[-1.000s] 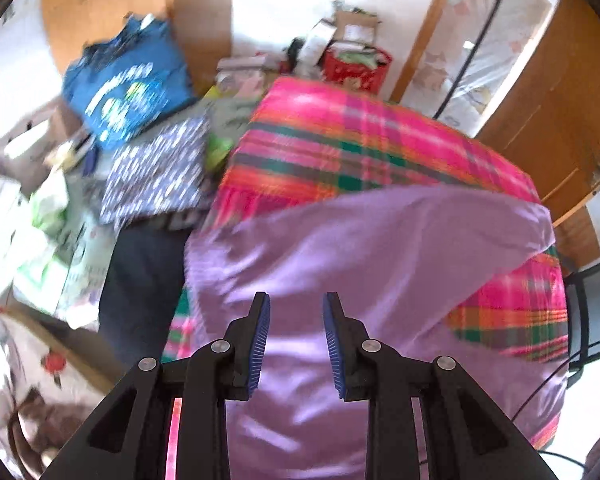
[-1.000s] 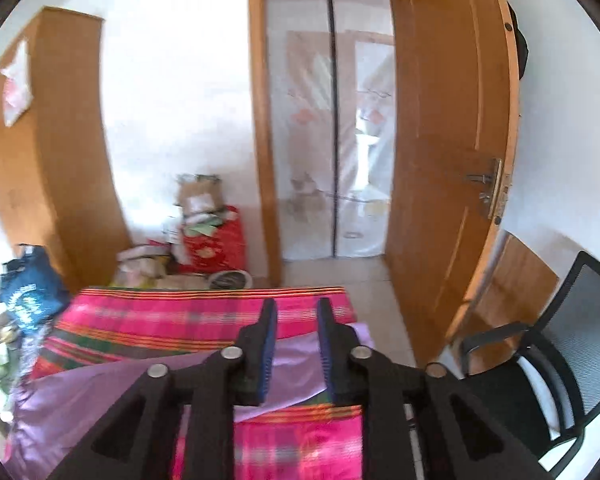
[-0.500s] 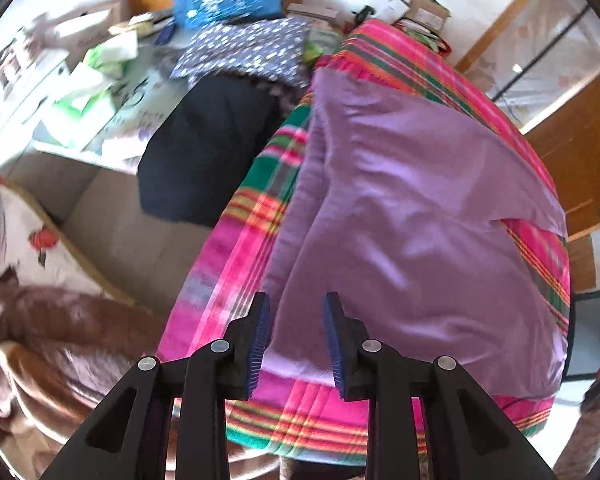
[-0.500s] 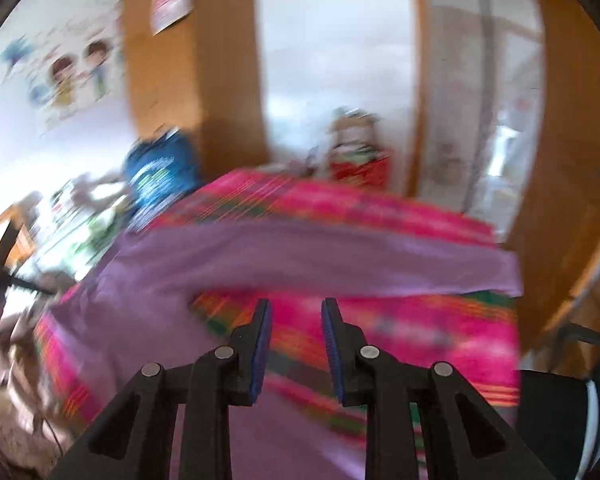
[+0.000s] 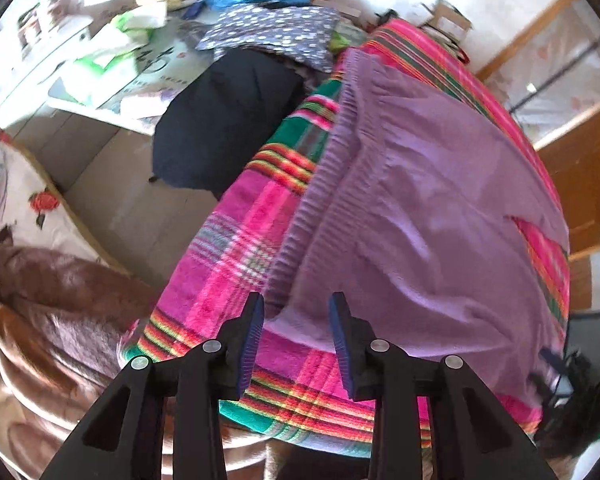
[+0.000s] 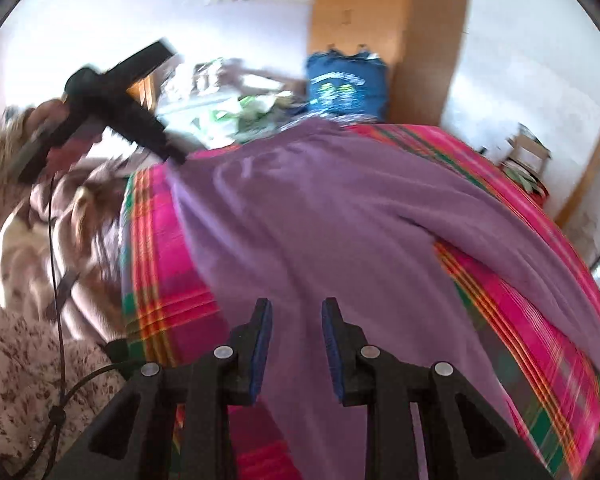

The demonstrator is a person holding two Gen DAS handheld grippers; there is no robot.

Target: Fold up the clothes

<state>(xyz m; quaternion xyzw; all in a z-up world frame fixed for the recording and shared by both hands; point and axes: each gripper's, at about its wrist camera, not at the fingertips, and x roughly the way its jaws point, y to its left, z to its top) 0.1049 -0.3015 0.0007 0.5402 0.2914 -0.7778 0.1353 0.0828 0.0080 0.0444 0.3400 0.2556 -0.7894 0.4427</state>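
The purple trousers point(image 5: 420, 208) lie spread flat on a pink plaid blanket point(image 5: 228, 240) that covers the bed, with the ribbed elastic waistband point(image 5: 324, 160) along the edge nearest the cluttered desk point(image 5: 100, 60). The fabric looks like a soft, light knit; it will likely drape and slide on itself and hold no shape when lifted. The waistband is the thickest and firmest part, so its corner is judged the best place to take hold (a pinch on the thin leg cloth may slip).

The left gripper point(image 5: 296, 320) hangs over the near waistband corner. Its jaws have just been opening and stand apart; the corner lies below the gap, not clamped.

The right gripper point(image 6: 296, 328) hovers over the middle of the trousers, jaws apart, holding nothing.

A dark garment point(image 5: 224, 120) and a dotted cloth point(image 5: 272, 36) lie beside the blanket.
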